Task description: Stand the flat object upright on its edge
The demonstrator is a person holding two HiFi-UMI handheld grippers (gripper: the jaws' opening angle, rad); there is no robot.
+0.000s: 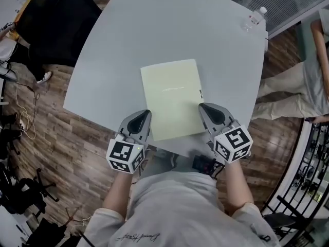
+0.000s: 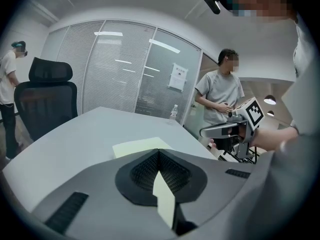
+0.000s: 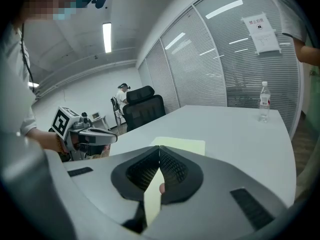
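Note:
A pale yellow flat object [image 1: 172,99] lies flat on the grey table [image 1: 154,30], near the front edge. My left gripper [image 1: 146,114] is shut, its tip at the object's left edge close to the near corner. My right gripper [image 1: 202,107] is shut too, its tip at the object's right edge. In the left gripper view the closed jaws [image 2: 159,153] point over the object [image 2: 141,146], and the right gripper [image 2: 205,132] shows across from them. The right gripper view has its jaws [image 3: 159,149] meeting before the object [image 3: 182,145]. A yellow sliver shows through the gap behind each tip.
A water bottle [image 1: 254,18] stands at the table's far right corner. A black office chair [image 1: 56,19] sits off the far left side. A person [image 1: 303,86] stands to the right of the table. The table's front edge runs just under both grippers.

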